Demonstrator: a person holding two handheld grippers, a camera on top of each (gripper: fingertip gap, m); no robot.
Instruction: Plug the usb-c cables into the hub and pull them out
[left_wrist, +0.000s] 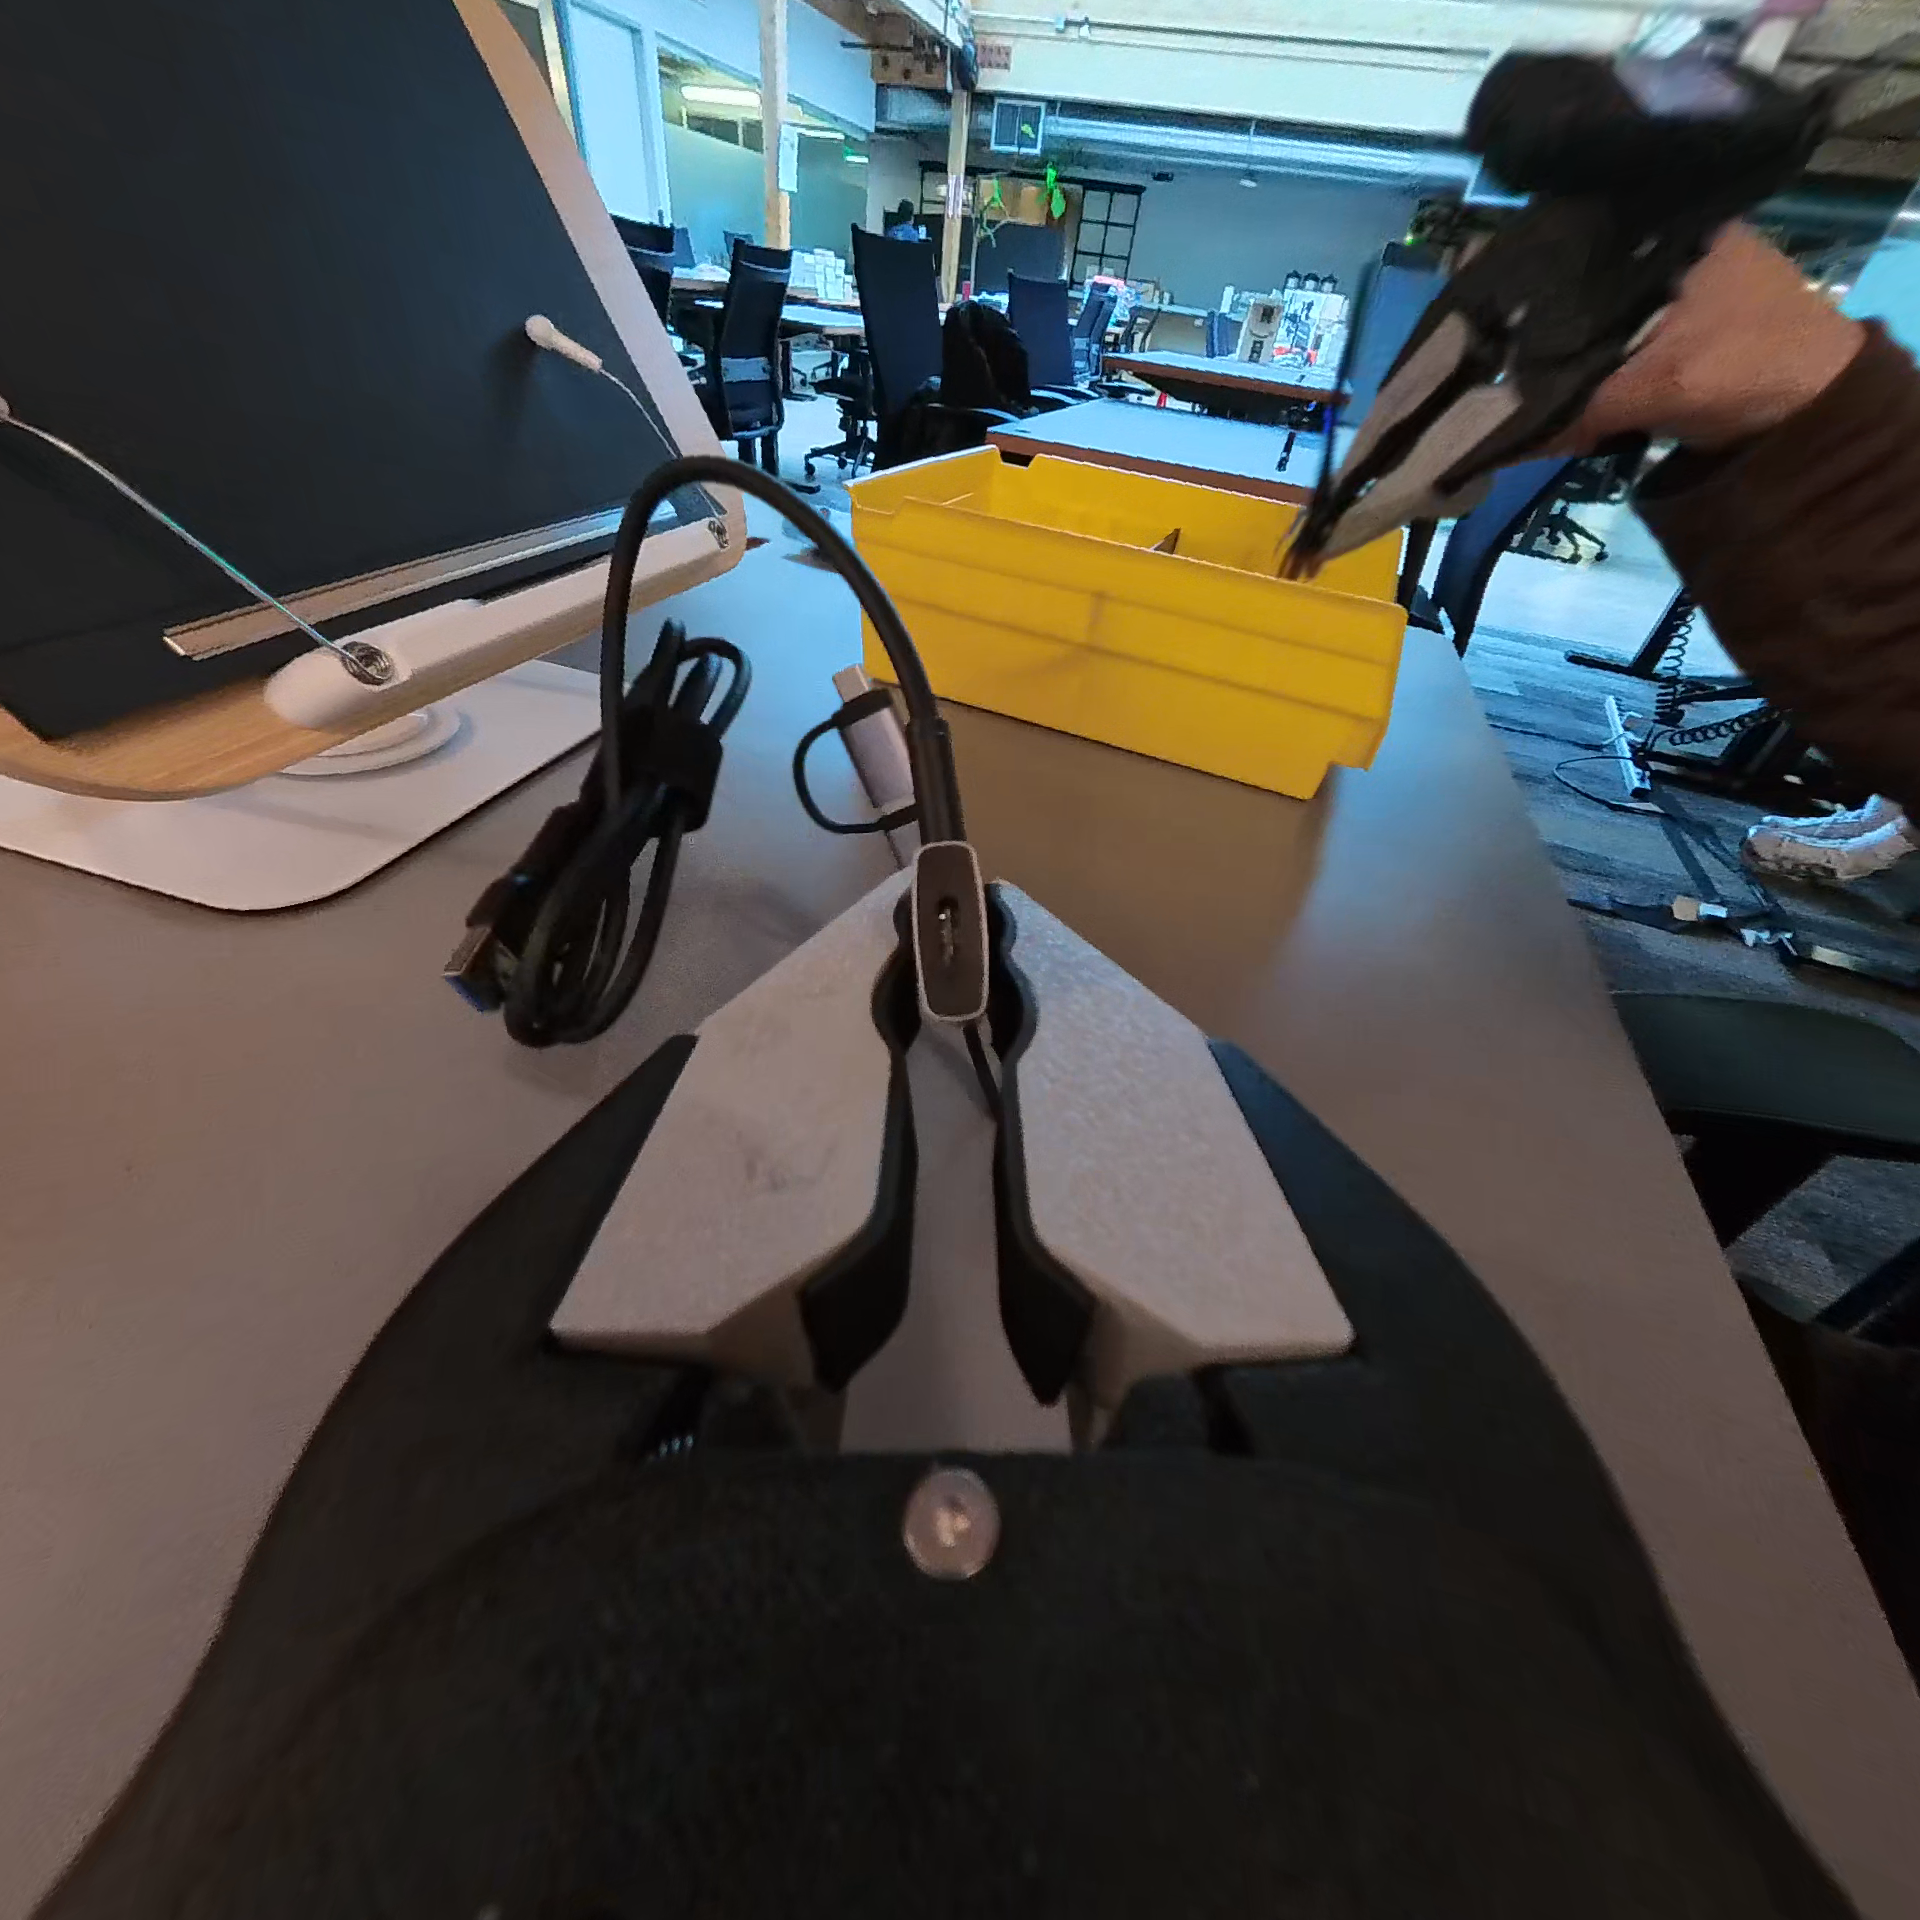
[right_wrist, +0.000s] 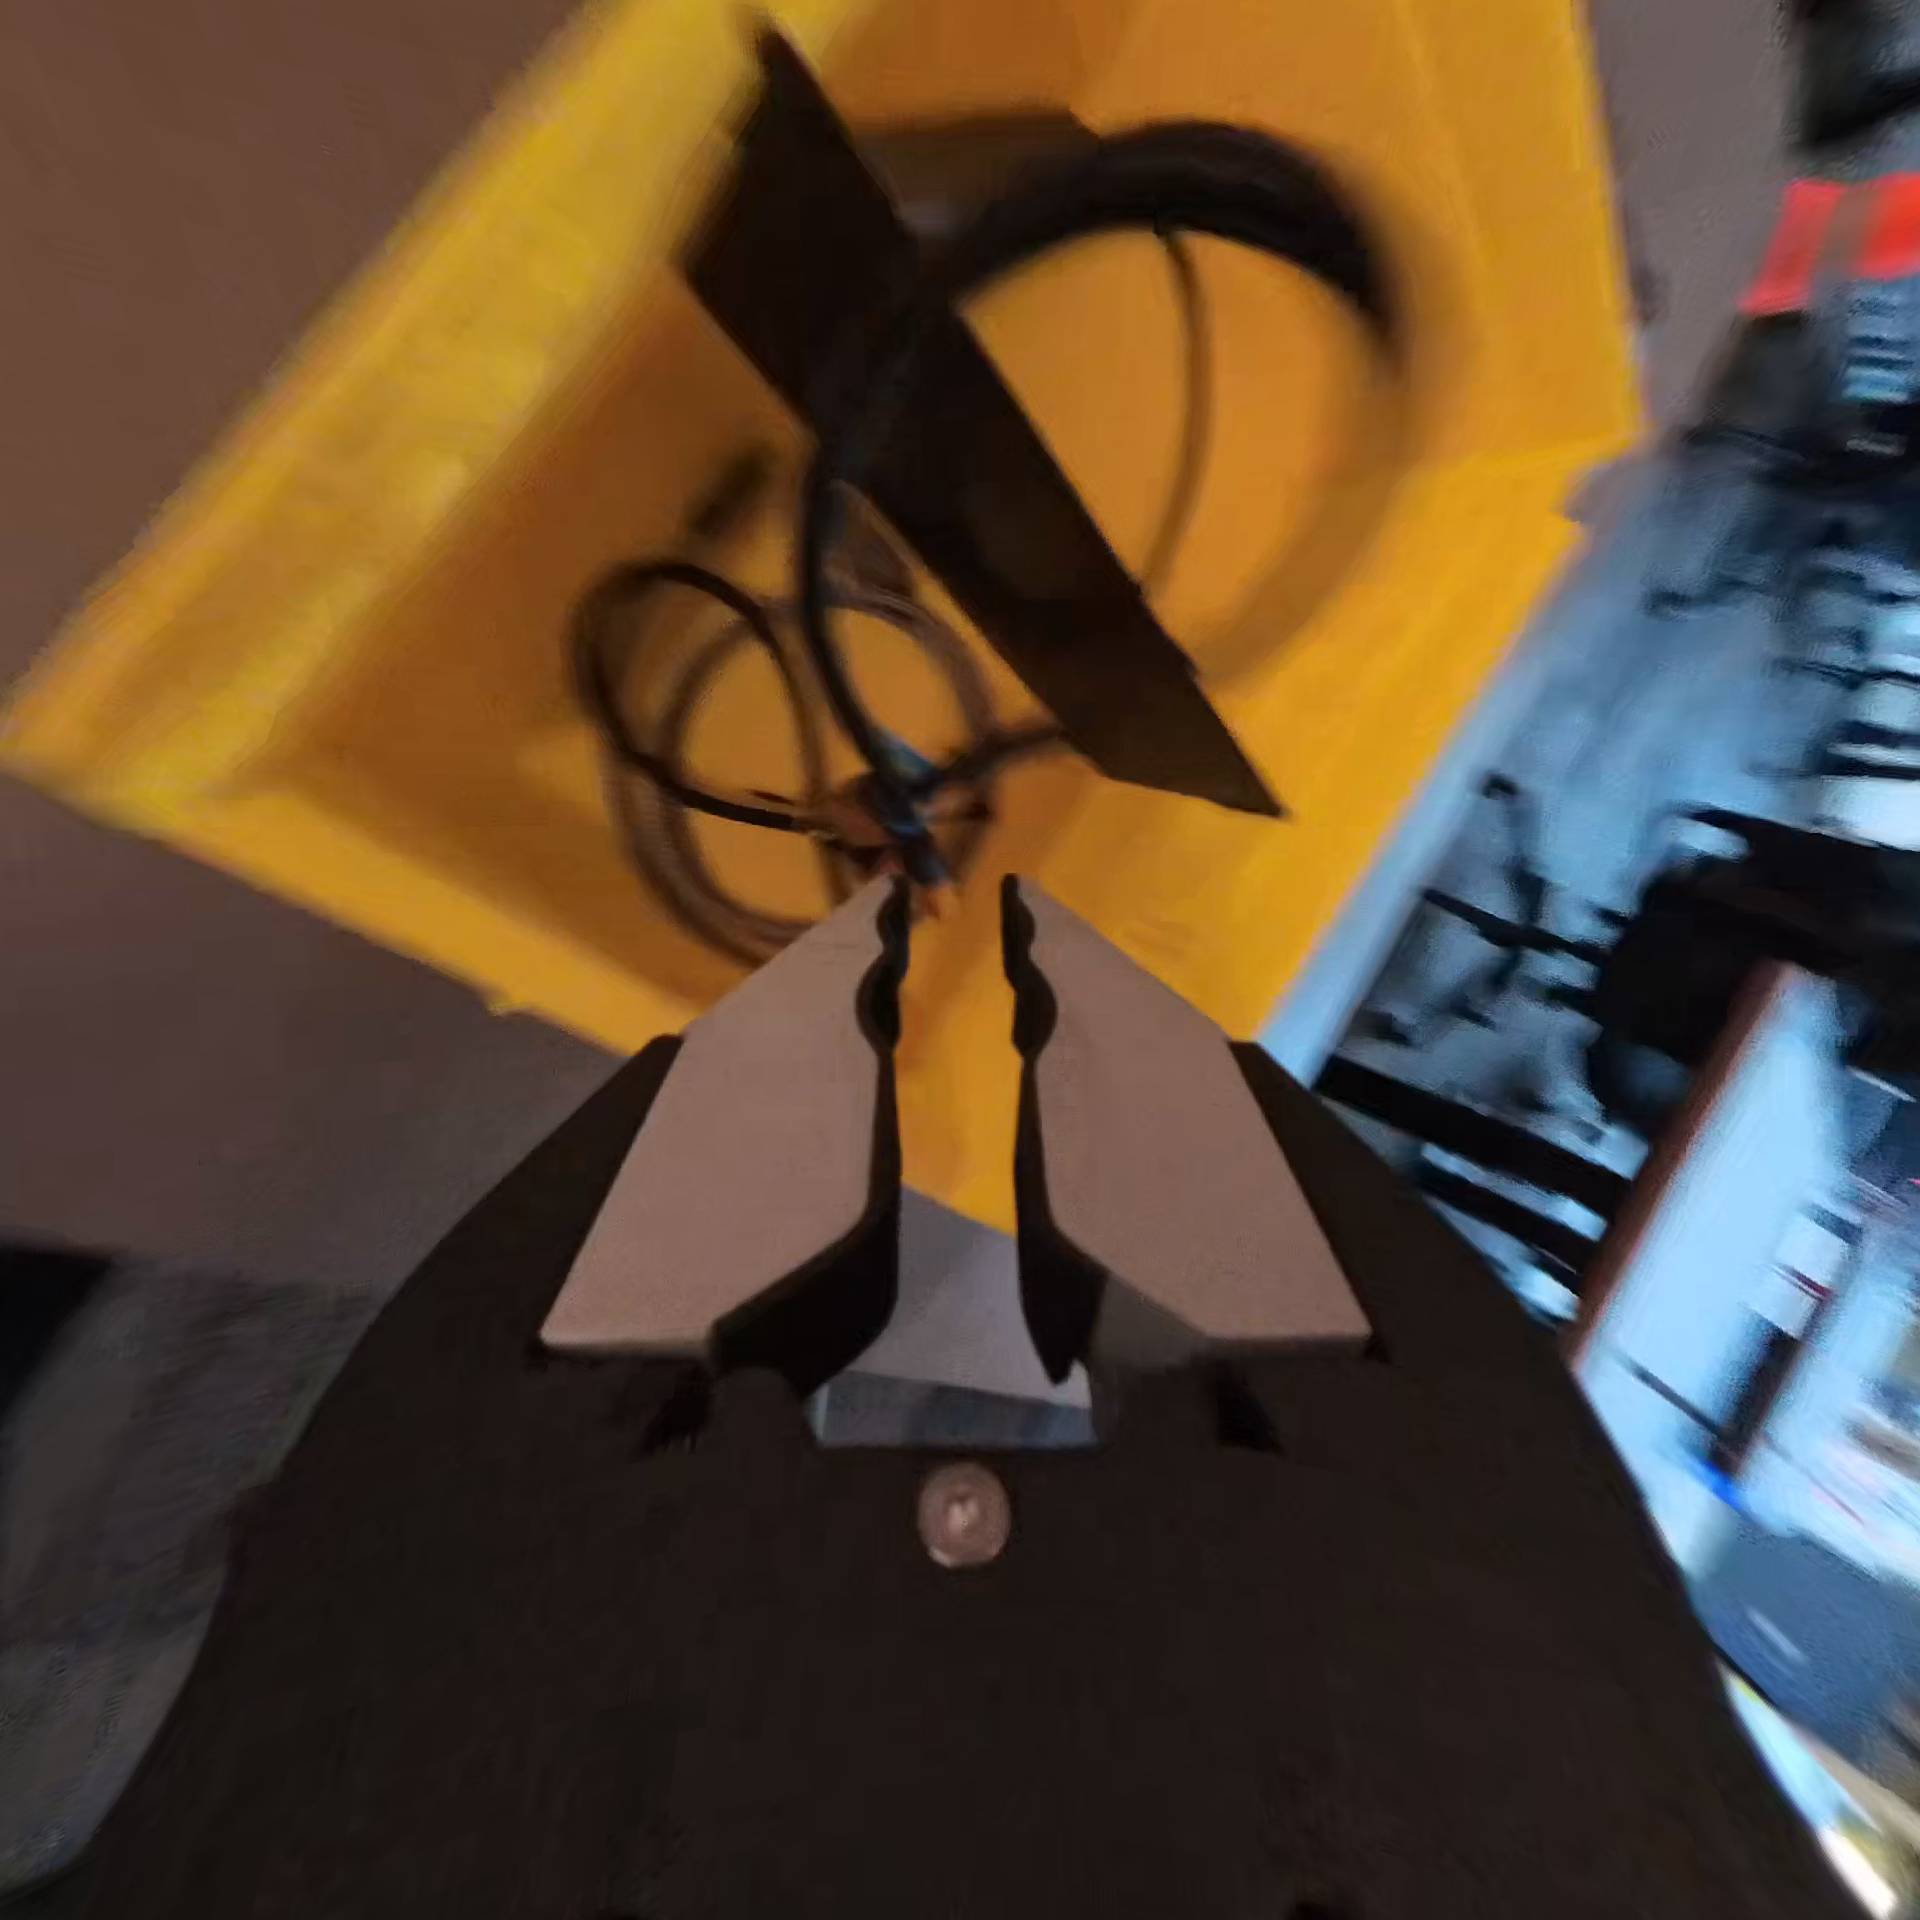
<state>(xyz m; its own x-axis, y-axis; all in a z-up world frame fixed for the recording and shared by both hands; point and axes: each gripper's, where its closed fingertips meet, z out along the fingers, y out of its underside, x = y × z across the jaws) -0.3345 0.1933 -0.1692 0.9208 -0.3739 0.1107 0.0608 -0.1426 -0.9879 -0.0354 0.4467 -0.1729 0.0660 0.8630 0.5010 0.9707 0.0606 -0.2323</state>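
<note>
The left gripper (left_wrist: 948, 940) clamps the hub (left_wrist: 943, 935) above a grey table (left_wrist: 260, 1143). The right gripper (right_wrist: 951, 894) hangs parted over cables (right_wrist: 727, 727) in the yellow bin (right_wrist: 416, 499); office chairs (left_wrist: 894, 312) stand beyond.

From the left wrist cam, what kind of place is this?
Likely an open-plan office or lab workspace: rows of long desks with black office chairs run to the back, under exposed ceiling ducting. The near grey table holds a yellow parts bin.

Black tongs (left_wrist: 951, 956), grey fingers (left_wrist: 790, 1122), seemingly brown sleeve (left_wrist: 1808, 540).
</note>
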